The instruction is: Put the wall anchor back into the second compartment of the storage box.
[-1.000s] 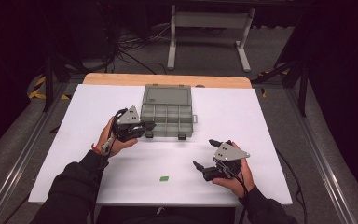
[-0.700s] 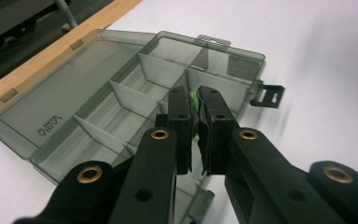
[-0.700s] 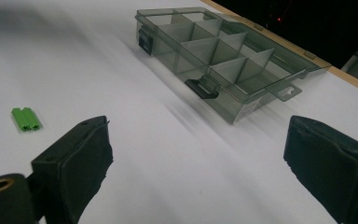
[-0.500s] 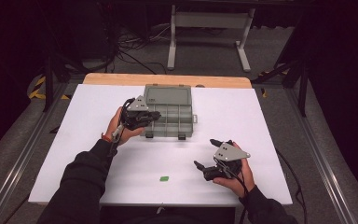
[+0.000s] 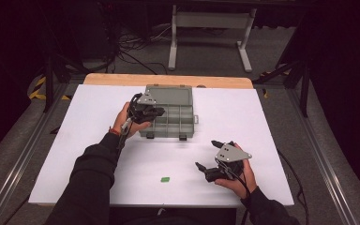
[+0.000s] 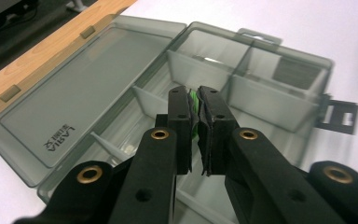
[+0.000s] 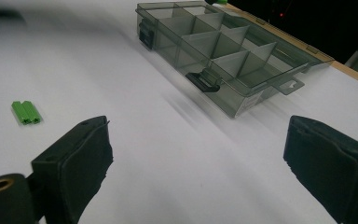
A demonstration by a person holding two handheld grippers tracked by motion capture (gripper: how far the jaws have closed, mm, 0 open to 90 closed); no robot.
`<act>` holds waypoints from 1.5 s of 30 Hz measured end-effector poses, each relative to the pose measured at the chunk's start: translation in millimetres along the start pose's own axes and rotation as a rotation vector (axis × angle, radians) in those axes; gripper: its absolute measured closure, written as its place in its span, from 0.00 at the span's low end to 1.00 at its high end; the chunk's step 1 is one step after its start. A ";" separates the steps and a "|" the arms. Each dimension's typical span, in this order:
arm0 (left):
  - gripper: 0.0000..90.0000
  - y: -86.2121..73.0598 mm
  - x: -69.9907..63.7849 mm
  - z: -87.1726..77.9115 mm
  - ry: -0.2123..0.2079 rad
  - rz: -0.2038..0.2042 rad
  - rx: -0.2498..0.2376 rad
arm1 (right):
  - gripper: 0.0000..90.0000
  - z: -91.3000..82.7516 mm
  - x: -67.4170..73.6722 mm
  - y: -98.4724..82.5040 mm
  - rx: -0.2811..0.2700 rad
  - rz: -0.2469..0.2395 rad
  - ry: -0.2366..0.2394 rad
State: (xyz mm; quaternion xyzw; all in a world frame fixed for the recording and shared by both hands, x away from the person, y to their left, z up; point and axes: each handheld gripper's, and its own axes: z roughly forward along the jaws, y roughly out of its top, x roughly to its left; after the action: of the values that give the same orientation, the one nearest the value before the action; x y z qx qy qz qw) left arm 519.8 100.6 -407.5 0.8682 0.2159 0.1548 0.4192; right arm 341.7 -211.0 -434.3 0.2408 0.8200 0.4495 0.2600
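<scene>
A smoky grey compartment box (image 5: 188, 123) lies open on the white table, its lid (image 5: 171, 93) folded back toward the far edge. My left gripper (image 5: 160, 112) hovers over the box's left compartments. In the left gripper view that gripper (image 6: 195, 103) is shut on a small green piece (image 6: 195, 99), above a divider of the box (image 6: 270, 100). A second green piece (image 5: 165, 179) lies flat near the table's front edge. My right gripper (image 5: 207, 154) rests to its right, open with nothing between its jaws; the right gripper view puts the green piece (image 7: 26, 112) ahead and left of the gripper (image 7: 200, 154) and the box (image 7: 242, 95) beyond.
The white table top (image 5: 267, 117) ends in a wooden strip (image 5: 168, 80) along its far edge. Behind it stand a metal stand (image 5: 211, 21) and cables on a dark floor. Metal rails run along both sides of the table.
My left hand has moved right and away from the person, from beside the box's left edge to over its compartments. The right hand and the green piece on the table stayed put.
</scene>
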 end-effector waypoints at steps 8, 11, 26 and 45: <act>0.94 -3.2 10.9 9.1 0.022 -0.030 0.025 | 0.09 0.6 0.0 -0.6 0.000 0.001 0.004; 0.94 -6.3 12.9 12.5 0.023 -0.048 0.034 | 0.09 1.4 0.2 -0.9 0.006 0.001 0.005; 0.94 -9.4 11.9 23.5 0.043 -0.048 0.071 | 0.09 2.5 0.9 -1.3 0.015 -0.006 0.011; 0.91 -8.2 5.1 13.9 0.028 -0.043 0.044 | 0.09 2.4 0.9 -1.2 0.019 -0.008 0.012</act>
State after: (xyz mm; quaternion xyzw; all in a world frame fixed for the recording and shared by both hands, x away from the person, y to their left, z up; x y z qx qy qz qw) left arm 528.4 98.5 -421.9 0.8701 0.2436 0.1531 0.4003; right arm 342.4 -209.5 -436.7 0.2375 0.8266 0.4421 0.2546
